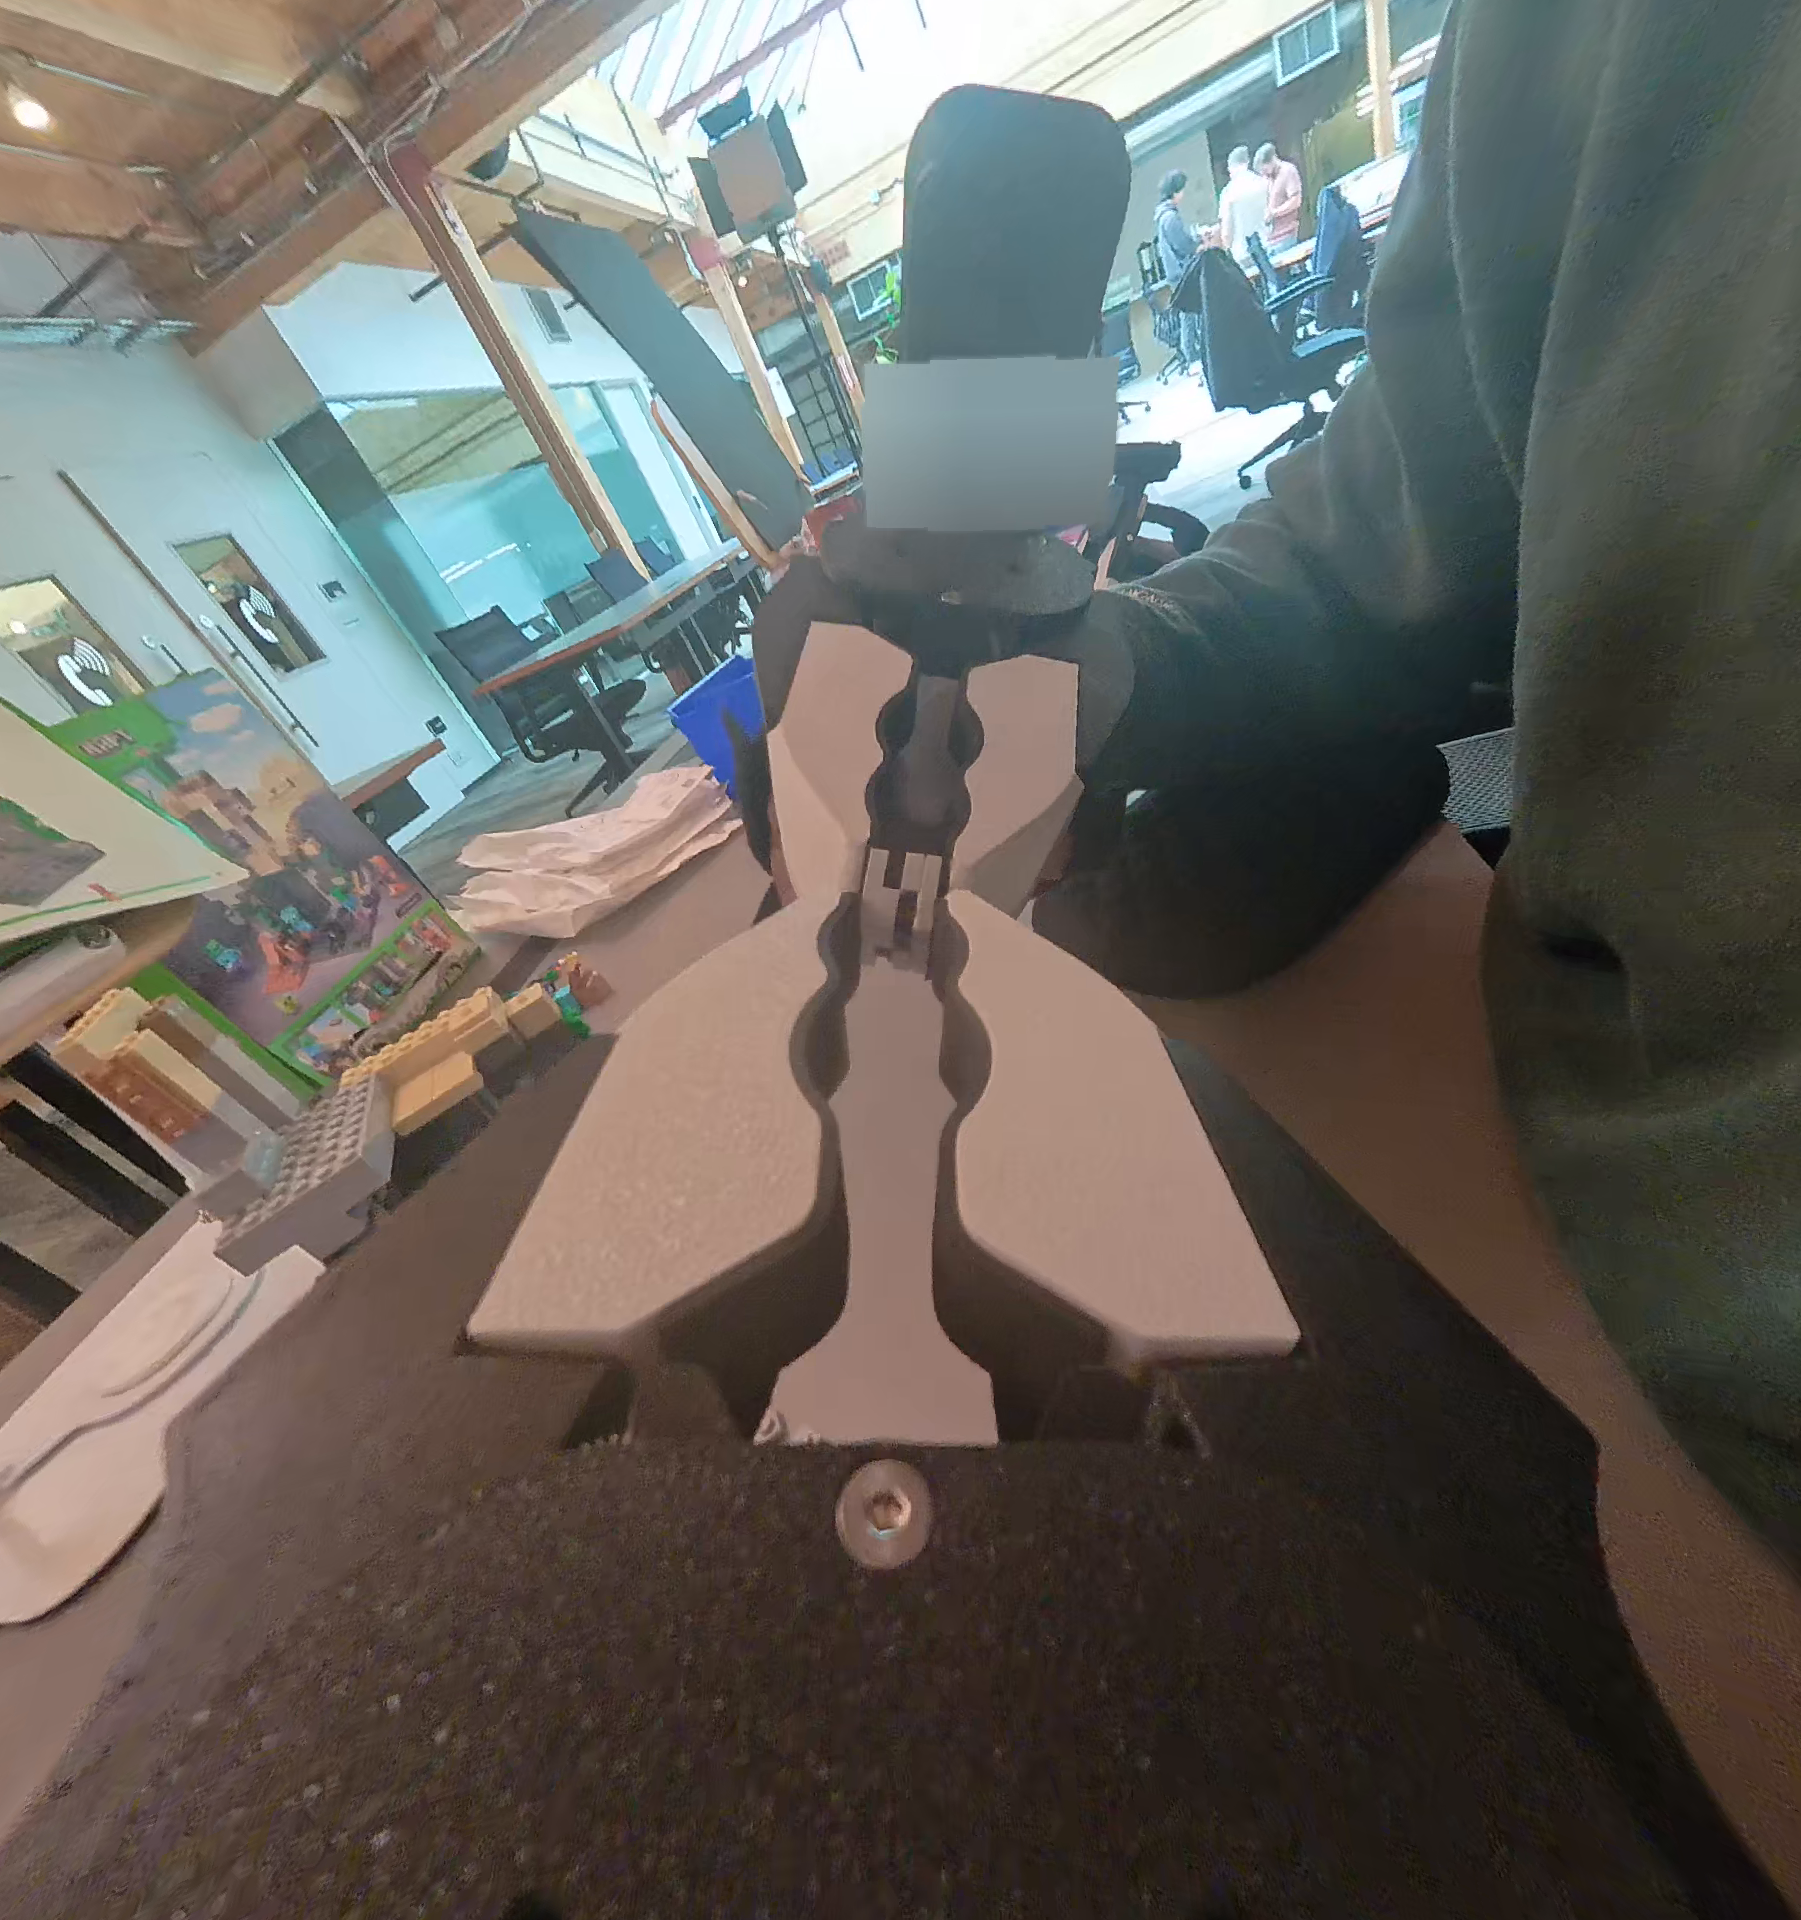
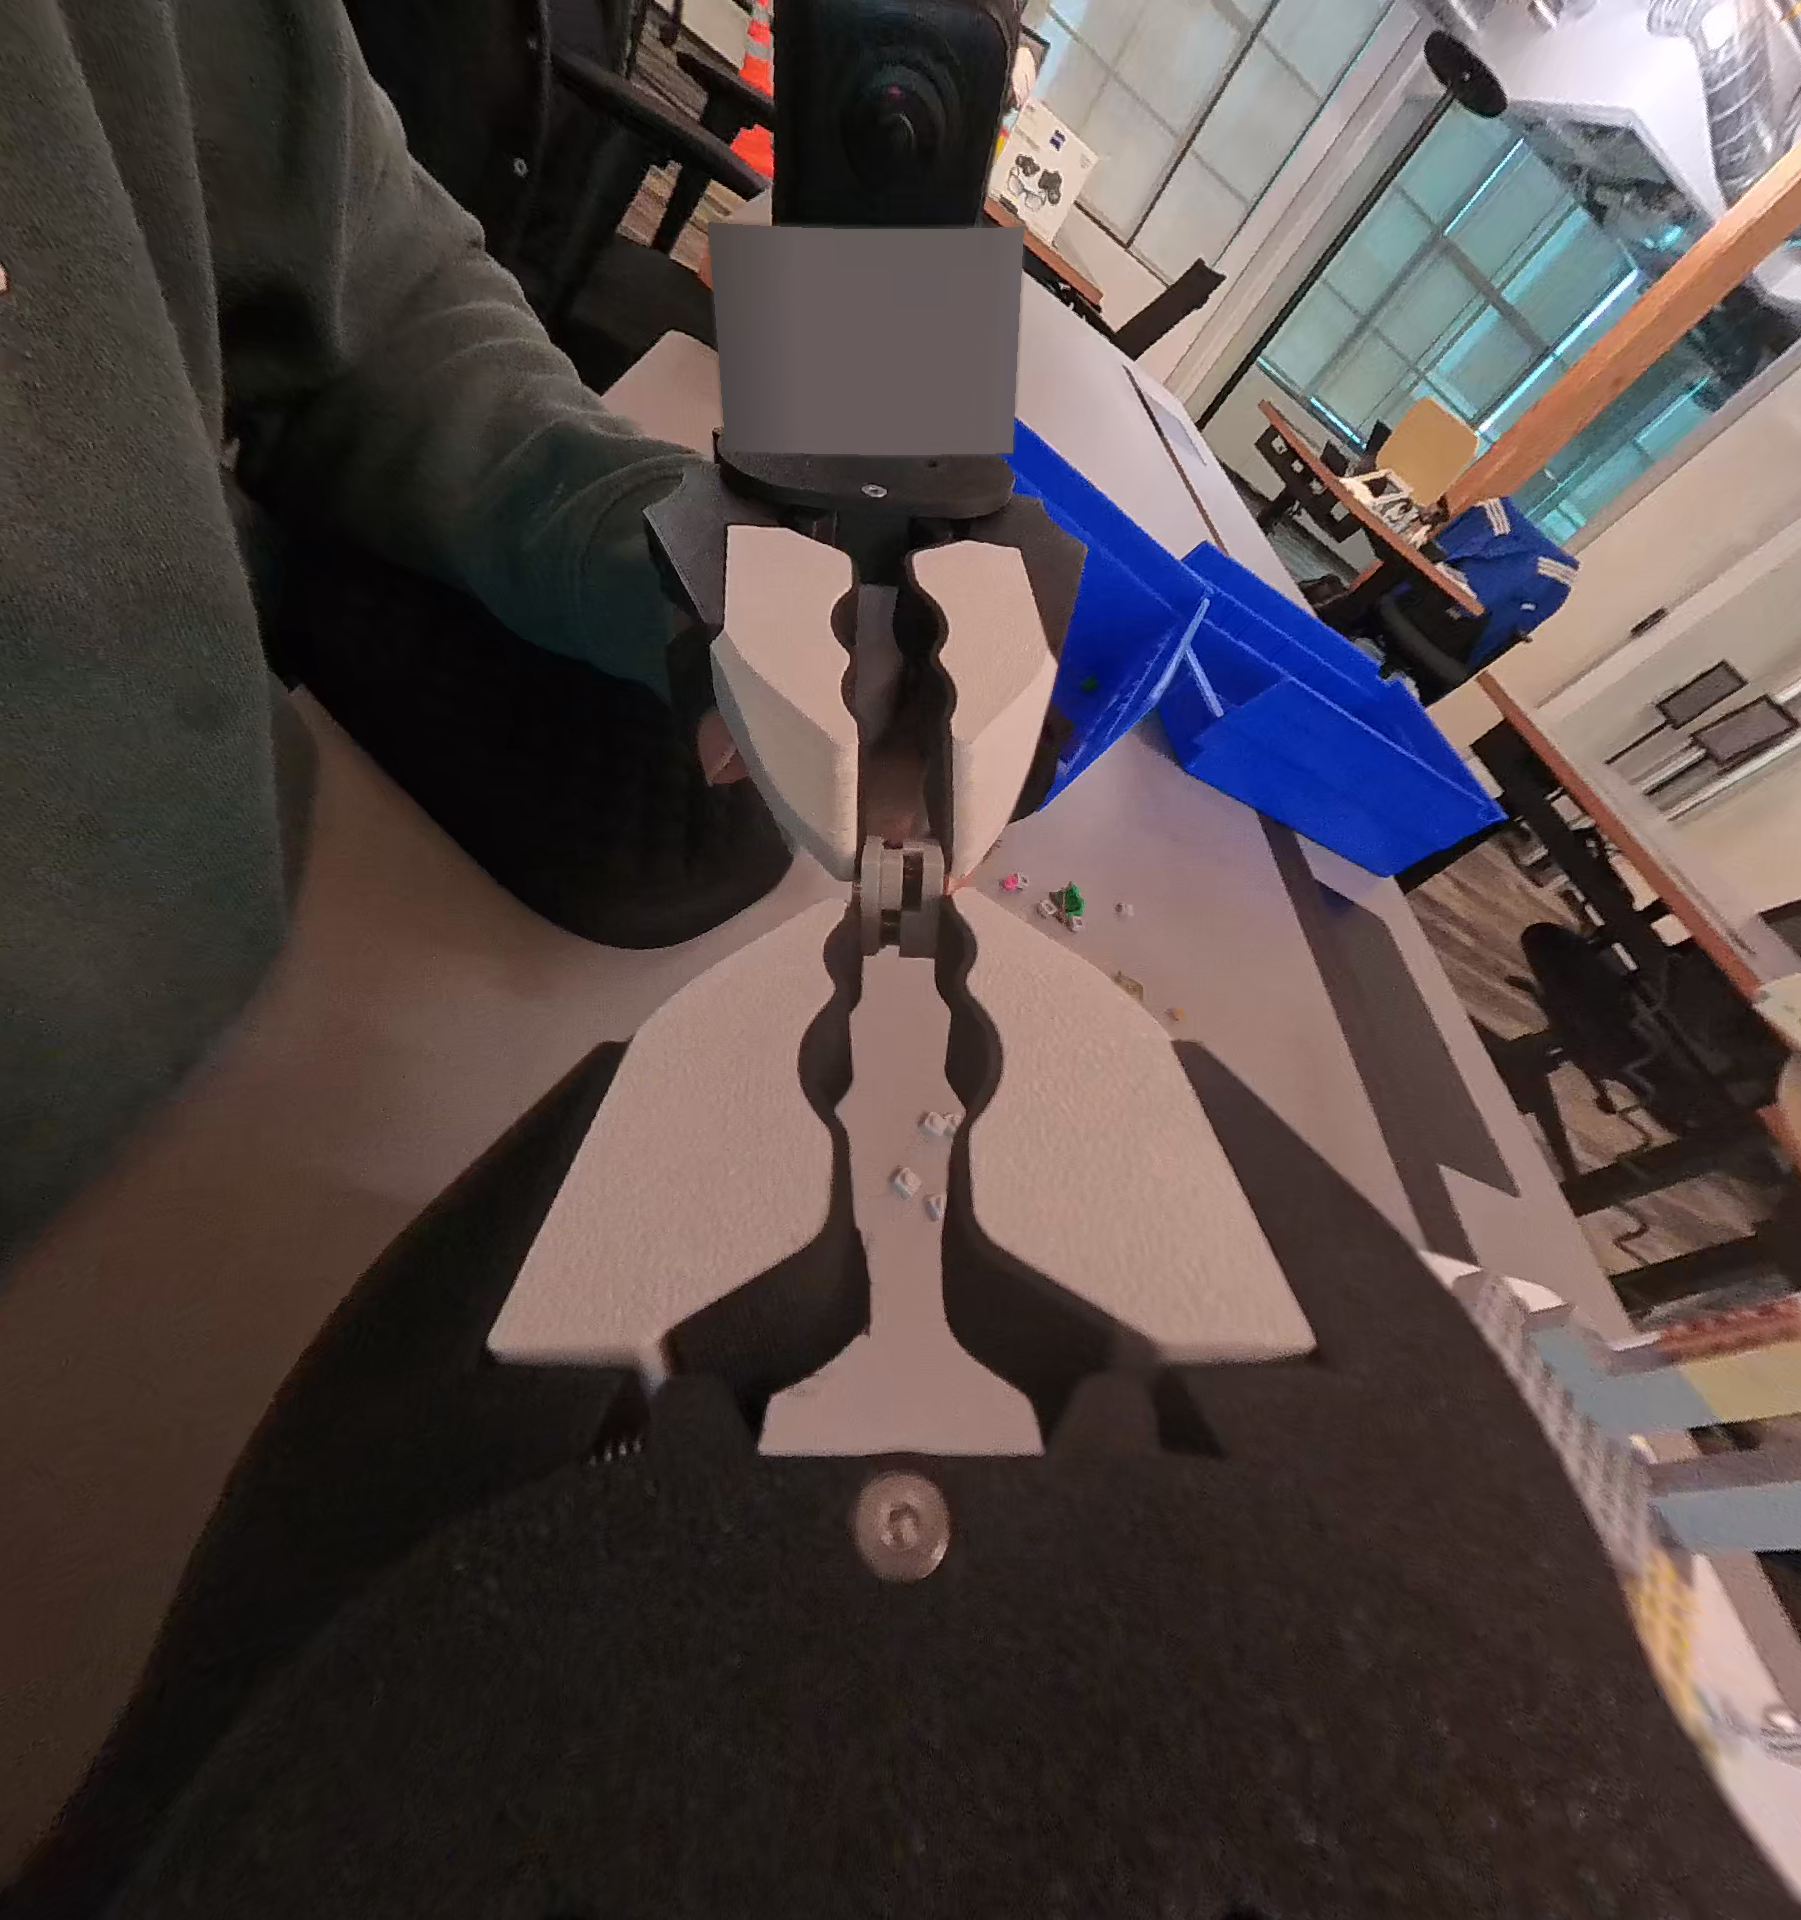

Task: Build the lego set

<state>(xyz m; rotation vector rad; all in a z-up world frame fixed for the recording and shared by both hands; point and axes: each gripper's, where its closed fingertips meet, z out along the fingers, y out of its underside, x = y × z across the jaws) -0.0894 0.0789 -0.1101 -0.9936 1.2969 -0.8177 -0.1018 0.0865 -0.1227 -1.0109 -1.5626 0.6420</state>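
My left tongs and right tongs meet tip to tip, both pinching one small grey-white lego piece at twelve o'clock.

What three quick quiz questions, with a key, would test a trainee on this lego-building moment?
1. True or false: the handheld left gripper and right gripper, both with pale textured fingers, meet tip to tip.
2. Where do the blue plastic bins sit? A) on the floor; B) on the pale table, beyond the grippers; C) on a chair.
3. In the right wrist view, what colour is the small lego piece pinched at the right gripper's tips?

Key: 1 true; 2 B; 3 grey.
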